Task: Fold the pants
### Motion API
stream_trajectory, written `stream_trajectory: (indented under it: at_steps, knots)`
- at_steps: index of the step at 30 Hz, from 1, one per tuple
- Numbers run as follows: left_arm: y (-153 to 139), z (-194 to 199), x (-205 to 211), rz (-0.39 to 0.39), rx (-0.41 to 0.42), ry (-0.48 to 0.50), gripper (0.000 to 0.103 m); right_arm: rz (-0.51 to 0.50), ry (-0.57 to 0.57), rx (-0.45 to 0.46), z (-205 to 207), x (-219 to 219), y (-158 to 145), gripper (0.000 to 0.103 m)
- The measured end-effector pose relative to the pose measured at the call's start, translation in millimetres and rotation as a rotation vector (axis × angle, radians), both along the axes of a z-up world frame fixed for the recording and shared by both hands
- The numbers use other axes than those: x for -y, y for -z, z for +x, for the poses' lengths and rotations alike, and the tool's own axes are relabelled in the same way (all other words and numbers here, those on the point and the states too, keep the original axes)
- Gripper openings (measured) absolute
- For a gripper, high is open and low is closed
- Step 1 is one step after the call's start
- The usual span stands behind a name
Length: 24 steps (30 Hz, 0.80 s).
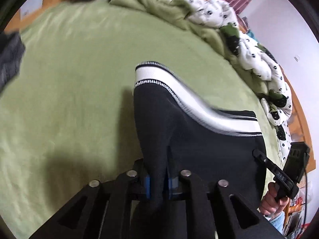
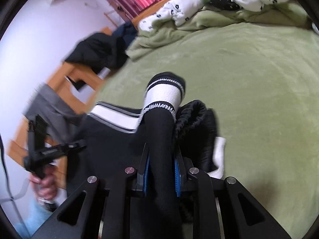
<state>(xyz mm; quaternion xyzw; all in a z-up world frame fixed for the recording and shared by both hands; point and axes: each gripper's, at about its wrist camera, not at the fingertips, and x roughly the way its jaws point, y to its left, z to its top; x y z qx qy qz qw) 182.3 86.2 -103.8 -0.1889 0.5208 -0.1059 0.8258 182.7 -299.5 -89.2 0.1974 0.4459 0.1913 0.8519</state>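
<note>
The pants [image 1: 199,139] are black with a white side stripe edged in black. They hang stretched between my two grippers above the green bed. My left gripper [image 1: 159,185] is shut on a bunched fold of the black fabric. My right gripper [image 2: 161,171] is shut on another part of the pants [image 2: 159,139], with the striped band [image 2: 163,95] looped just ahead of it and the gathered waistband [image 2: 195,123] hanging to its right. The right gripper also shows in the left wrist view [image 1: 279,171], and the left gripper in the right wrist view [image 2: 45,153].
A green blanket [image 1: 79,79] covers the bed. A white quilt with black print [image 2: 189,6] is piled along the far side. Dark clothes [image 2: 99,53] lie on the wooden bed frame [image 2: 75,91]. A grey garment [image 1: 10,59] lies at the left edge.
</note>
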Motion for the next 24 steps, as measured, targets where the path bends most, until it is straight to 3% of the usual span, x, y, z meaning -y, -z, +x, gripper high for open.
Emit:
stream_trajectory:
  at_steps: [1, 3, 4, 6, 8, 10, 12, 15, 17, 20, 24]
  knots:
    - [11.1, 1.1, 0.7, 0.005, -0.017, -0.002, 0.029, -0.084, 0.022, -0.004, 4.6, 1.2, 13.6, 0.023]
    - [18.7, -0.1, 7.8, 0.027, -0.026, 0.022, 0.036, -0.109, 0.037, -0.026, 7.7, 7.1, 33.6, 0.026]
    - [16.2, -3.8, 15.7, 0.084, -0.01, 0.059, 0.05, -0.115, 0.039, -0.016, 4.9, 10.2, 39.2, 0.028]
    - [14.1, -14.7, 29.6, 0.192, 0.0, 0.125, 0.065, -0.188, 0.042, 0.013, -4.8, 8.2, 34.7, 0.031]
    - [12.9, -29.0, 32.0, 0.234, 0.006, 0.145, 0.065, -0.32, 0.038, 0.037, -9.9, -4.8, 23.6, 0.037]
    - [9.4, -41.4, 27.4, 0.22, -0.001, 0.148, 0.065, -0.421, 0.024, 0.057, -20.0, -7.3, 12.6, 0.037]
    - [4.3, -59.7, 17.5, 0.189, 0.007, 0.156, 0.065, -0.448, 0.037, 0.065, -33.2, -7.0, 1.8, 0.037]
    - [-4.3, -93.9, 12.6, 0.16, 0.04, 0.204, 0.065, -0.417, 0.067, 0.061, -54.8, 7.2, -5.1, 0.038]
    - [-7.8, -126.0, 16.2, 0.157, 0.053, 0.287, 0.065, -0.369, 0.071, 0.038, -72.4, 12.0, -1.4, 0.039]
    - [-4.6, -160.9, 27.5, 0.213, 0.048, 0.363, 0.066, -0.347, 0.049, -0.013, -88.3, 9.8, 17.5, 0.039]
    - [13.7, -171.2, 32.5, 0.292, 0.029, 0.3, 0.066, -0.279, 0.091, -0.021, -106.3, 16.8, 30.2, 0.04]
